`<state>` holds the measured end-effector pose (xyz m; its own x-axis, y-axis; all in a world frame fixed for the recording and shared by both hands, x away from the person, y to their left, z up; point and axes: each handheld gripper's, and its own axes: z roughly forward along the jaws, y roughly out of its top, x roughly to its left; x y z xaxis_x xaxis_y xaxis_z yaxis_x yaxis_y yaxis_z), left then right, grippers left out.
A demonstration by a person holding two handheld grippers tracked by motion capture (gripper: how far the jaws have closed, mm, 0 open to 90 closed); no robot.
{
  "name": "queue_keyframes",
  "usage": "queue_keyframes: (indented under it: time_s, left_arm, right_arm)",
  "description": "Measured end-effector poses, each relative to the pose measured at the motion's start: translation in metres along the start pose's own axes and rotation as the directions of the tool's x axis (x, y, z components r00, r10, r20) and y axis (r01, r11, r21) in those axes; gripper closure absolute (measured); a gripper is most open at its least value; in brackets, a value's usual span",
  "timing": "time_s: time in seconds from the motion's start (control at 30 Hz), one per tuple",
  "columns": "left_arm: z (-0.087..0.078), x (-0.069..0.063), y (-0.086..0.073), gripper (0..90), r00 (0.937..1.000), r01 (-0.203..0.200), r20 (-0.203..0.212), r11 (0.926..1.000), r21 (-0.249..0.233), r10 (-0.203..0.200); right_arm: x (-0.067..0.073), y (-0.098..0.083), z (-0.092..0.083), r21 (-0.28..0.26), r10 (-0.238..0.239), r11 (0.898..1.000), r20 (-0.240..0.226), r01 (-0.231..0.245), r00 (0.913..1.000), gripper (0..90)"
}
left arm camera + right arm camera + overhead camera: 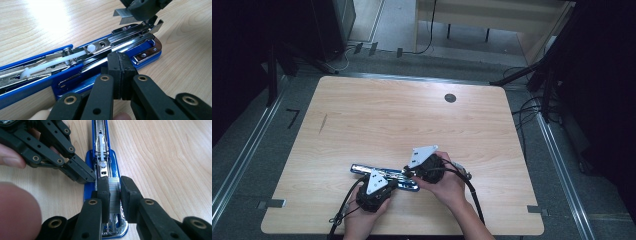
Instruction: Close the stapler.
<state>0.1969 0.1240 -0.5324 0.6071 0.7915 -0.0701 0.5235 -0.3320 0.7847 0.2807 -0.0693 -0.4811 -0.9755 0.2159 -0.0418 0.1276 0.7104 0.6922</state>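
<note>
1. High view: a blue stapler (384, 176) lies opened flat near the front edge of the wooden table (377, 120); both hands work over it, the left gripper (374, 192) at its near side and the right gripper (424, 167) at its right end.
2. Left gripper view: the left gripper's (121, 75) jaws are clenched pad to pad with nothing between them, their tips pressed against the stapler's (75, 72) blue base beside the metal magazine.
3. Right gripper view: the right gripper (115, 195) grasps a strip of staples (115, 195) between its pads, directly over the stapler's (102, 165) open magazine channel.
4. Left gripper view: the staples (123, 15) hang just above the magazine's front end.
</note>
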Motion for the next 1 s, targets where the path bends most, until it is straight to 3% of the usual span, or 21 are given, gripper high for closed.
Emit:
queue_keyframes:
  time_s: [0.23,0.5,1.0]
  left_arm:
    - [0.0,-0.0002,0.0,89.7,1.0,0.0,-0.001,1.0,0.0,0.0]
    - [0.0001,-0.0002,0.0,89.7,1.0,0.0,0.0,1.0,-0.001,0.0]
    - [0.0002,-0.0006,0.0,89.7,1.0,0.002,-0.002,1.0,-0.003,-0.002]
  right_arm:
    - [0.0025,0.0061,0.0075,0.057,-0.036,0.998,-0.018,0.037,0.9992,79.9]
    - [-0.0007,0.0087,0.0079,0.094,-0.021,0.995,-0.051,0.026,0.9985,79.9]
    - [-0.0048,0.0092,0.0107,0.11,-0.019,0.993,-0.089,0.029,0.9958,79.9]
